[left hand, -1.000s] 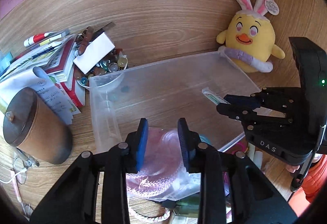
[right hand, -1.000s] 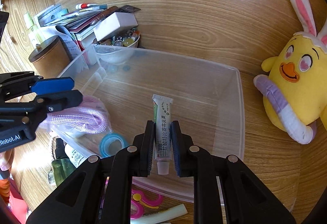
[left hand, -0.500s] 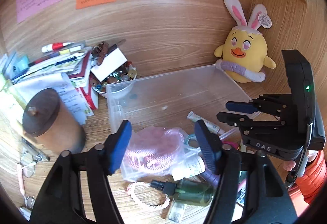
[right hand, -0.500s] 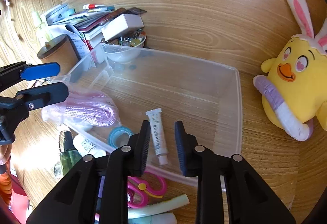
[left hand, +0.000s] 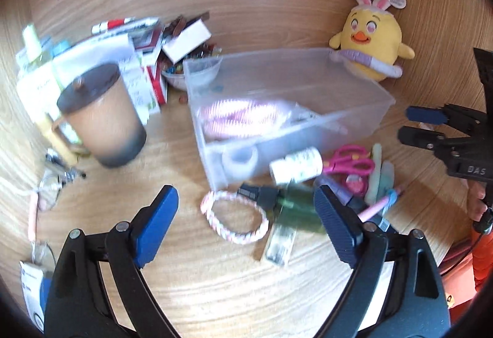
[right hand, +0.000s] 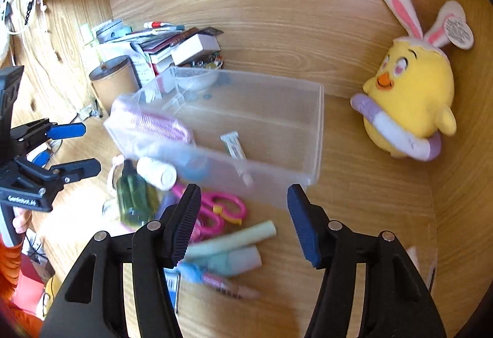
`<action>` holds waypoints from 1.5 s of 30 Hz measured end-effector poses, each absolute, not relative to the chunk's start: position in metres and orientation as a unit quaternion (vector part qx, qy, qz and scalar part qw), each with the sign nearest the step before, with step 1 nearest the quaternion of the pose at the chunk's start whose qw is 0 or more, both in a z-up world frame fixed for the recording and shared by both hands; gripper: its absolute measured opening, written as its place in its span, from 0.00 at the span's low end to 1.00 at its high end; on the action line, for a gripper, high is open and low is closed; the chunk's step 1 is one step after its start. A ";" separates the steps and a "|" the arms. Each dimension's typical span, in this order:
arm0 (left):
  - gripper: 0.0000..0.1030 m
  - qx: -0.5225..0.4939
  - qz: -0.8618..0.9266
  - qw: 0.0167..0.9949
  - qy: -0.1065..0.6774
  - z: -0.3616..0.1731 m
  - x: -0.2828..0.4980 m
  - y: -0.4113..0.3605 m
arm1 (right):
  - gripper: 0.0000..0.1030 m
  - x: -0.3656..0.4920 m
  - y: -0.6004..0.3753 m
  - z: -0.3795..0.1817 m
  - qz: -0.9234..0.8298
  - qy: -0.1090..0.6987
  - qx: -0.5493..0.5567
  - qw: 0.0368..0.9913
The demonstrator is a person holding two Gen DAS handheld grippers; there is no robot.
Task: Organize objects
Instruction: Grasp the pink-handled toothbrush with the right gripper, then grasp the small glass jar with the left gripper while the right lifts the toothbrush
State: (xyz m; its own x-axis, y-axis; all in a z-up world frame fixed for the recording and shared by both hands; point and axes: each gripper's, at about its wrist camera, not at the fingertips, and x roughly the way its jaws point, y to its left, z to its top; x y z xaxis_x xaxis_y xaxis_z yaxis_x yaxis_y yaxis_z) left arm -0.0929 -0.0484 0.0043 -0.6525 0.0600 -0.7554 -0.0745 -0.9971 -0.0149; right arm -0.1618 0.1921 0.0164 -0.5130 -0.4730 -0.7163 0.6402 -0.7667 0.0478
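- My left gripper (left hand: pixel 246 224) has just been opening and now stands wide, nothing pressed between its blue pads; a pink-and-white braided cord loop (left hand: pixel 234 219) lies on the desk in the gap, touching neither pad.
- Just past that loop, toward 1 o'clock from the left gripper, lie a dark green spray bottle (left hand: pixel 286 208) and a white labelled bottle (left hand: pixel 295 166), both on their sides.
- At 12 o'clock from the left gripper sits the clear plastic bin (left hand: pixel 379 105); the bagged pink rope (left hand: pixel 243 117) is inside it, at its left end.
- My right gripper (right hand: pixel 243 220) has also just been opening and is about half spread, holding nothing.
- At 12 o'clock from the right gripper, inside the bin (right hand: pixel 317 122), the small white ointment tube (right hand: pixel 235 150) lies flat near the front wall, cap toward me, well clear of the pads.
- At 10 o'clock from the right gripper, outside the bin's front wall, lie the pink scissors (right hand: pixel 222 211); below them, between my fingers, are a pale green stick (right hand: pixel 234 239) and some blurred pens.
- At 2 o'clock from the right gripper, the yellow chick plush with rabbit ears (right hand: pixel 413 97) stands on the desk, beside the bin but apart from it.
- At 10 o'clock from the left gripper stands a brown lidded canister (left hand: pixel 101 119), with a pile of books and papers (left hand: pixel 144 54) behind it.
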 end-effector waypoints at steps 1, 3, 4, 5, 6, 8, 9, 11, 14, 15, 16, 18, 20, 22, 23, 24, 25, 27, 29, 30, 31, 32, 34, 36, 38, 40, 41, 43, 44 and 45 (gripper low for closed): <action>0.88 -0.421 0.906 0.038 0.003 -0.001 -0.090 -0.050 | 0.53 -0.157 0.195 0.012 -0.860 0.111 0.378 0.324; 0.88 -0.433 0.901 0.039 -0.010 -0.012 -0.084 -0.052 | 0.53 -0.151 0.199 0.003 -0.855 0.114 0.387 0.328; 0.88 -0.438 0.898 0.040 -0.012 -0.016 -0.082 -0.052 | 0.53 -0.146 0.200 -0.002 -0.852 0.118 0.389 0.331; 0.88 -0.443 0.895 0.043 -0.013 -0.021 -0.079 -0.051 | 0.53 -0.141 0.200 -0.006 -0.848 0.123 0.389 0.337; 0.88 -0.447 0.893 0.044 -0.013 -0.026 -0.077 -0.050 | 0.53 -0.136 0.199 -0.010 -0.846 0.128 0.387 0.344; 0.87 -0.457 0.888 0.048 -0.013 -0.035 -0.073 -0.047 | 0.53 -0.128 0.193 -0.018 -0.843 0.144 0.384 0.349; 0.83 -0.461 0.886 0.052 -0.012 -0.038 -0.073 -0.045 | 0.53 -0.126 0.190 -0.021 -0.841 0.151 0.383 0.351; 0.73 -0.470 0.881 0.056 -0.009 -0.044 -0.074 -0.041 | 0.53 -0.123 0.184 -0.027 -0.832 0.161 0.387 0.364; 0.66 -0.478 0.876 0.061 -0.008 -0.050 -0.076 -0.037 | 0.52 -0.118 0.178 -0.030 -0.824 0.172 0.387 0.376; 0.63 -0.477 0.877 0.059 -0.006 -0.051 -0.076 -0.036 | 0.51 -0.117 0.177 -0.031 -0.823 0.176 0.386 0.378; 0.62 -0.475 0.878 0.057 -0.002 -0.050 -0.076 -0.034 | 0.49 -0.115 0.175 -0.031 -0.822 0.180 0.384 0.379; 0.52 -0.472 0.880 0.058 0.000 -0.050 -0.076 -0.032 | 0.38 -0.113 0.174 -0.031 -0.819 0.183 0.386 0.384; 0.43 -0.470 0.881 0.059 0.002 -0.049 -0.075 -0.029 | 0.32 -0.112 0.173 -0.031 -0.817 0.189 0.387 0.383; 0.35 -0.467 0.882 0.060 0.005 -0.049 -0.072 -0.026 | 0.26 -0.110 0.174 -0.030 -0.817 0.190 0.388 0.381; 0.29 -0.465 0.883 0.062 0.005 -0.049 -0.070 -0.025 | 0.24 -0.110 0.174 -0.030 -0.817 0.189 0.390 0.381; 0.26 -0.463 0.884 0.061 0.008 -0.049 -0.067 -0.023 | 0.23 -0.109 0.176 -0.029 -0.818 0.186 0.390 0.379; 0.25 -0.462 0.885 0.060 0.012 -0.049 -0.064 -0.021 | 0.20 -0.109 0.177 -0.029 -0.819 0.184 0.391 0.377; 0.22 -0.460 0.886 0.062 0.016 -0.049 -0.056 -0.018 | 0.11 -0.109 0.181 -0.028 -0.820 0.174 0.397 0.374; 0.22 -0.460 0.885 0.067 0.019 -0.049 -0.049 -0.017 | 0.10 -0.110 0.184 -0.027 -0.820 0.162 0.401 0.374; 0.22 -0.461 0.885 0.069 0.020 -0.049 -0.046 -0.016 | 0.10 -0.110 0.185 -0.027 -0.820 0.157 0.403 0.373; 0.22 -0.461 0.884 0.070 0.023 -0.050 -0.048 -0.018 | 0.09 -0.110 0.186 -0.027 -0.820 0.155 0.406 0.373; 0.23 -0.462 0.884 0.070 0.025 -0.050 -0.049 -0.017 | 0.09 -0.110 0.186 -0.027 -0.819 0.152 0.408 0.374; 0.23 -0.462 0.884 0.068 0.028 -0.050 -0.049 -0.016 | 0.10 -0.108 0.186 -0.028 -0.815 0.148 0.413 0.379; 0.23 -0.461 0.884 0.066 0.031 -0.049 -0.051 -0.015 | 0.10 -0.106 0.186 -0.028 -0.812 0.146 0.416 0.382; 0.25 -0.459 0.886 0.063 0.034 -0.050 -0.055 -0.011 | 0.10 -0.104 0.185 -0.028 -0.811 0.148 0.417 0.383; 0.29 -0.457 0.887 0.063 0.032 -0.050 -0.057 -0.010 | 0.12 -0.101 0.186 -0.029 -0.810 0.151 0.418 0.383; 0.31 -0.455 0.888 0.062 0.031 -0.050 -0.057 -0.010 | 0.14 -0.100 0.186 -0.030 -0.807 0.151 0.422 0.385; 0.32 -0.450 0.891 0.057 0.029 -0.051 -0.059 -0.010 | 0.15 -0.099 0.186 -0.033 -0.805 0.153 0.425 0.385; 0.32 -0.448 0.892 0.055 0.026 -0.051 -0.060 -0.010 | 0.15 -0.098 0.185 -0.035 -0.803 0.154 0.428 0.384; 0.32 -0.446 0.893 0.054 0.025 -0.052 -0.061 -0.010 | 0.15 -0.098 0.185 -0.036 -0.802 0.155 0.431 0.383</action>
State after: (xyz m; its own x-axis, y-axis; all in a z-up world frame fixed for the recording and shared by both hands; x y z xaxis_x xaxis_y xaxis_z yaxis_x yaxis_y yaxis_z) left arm -0.0609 -0.0102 -0.0516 -0.5968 0.0734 -0.7990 -0.1186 -0.9929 -0.0026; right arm -0.0978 0.1851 -0.0358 -0.3352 -0.4822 -0.8094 0.7484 -0.6581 0.0822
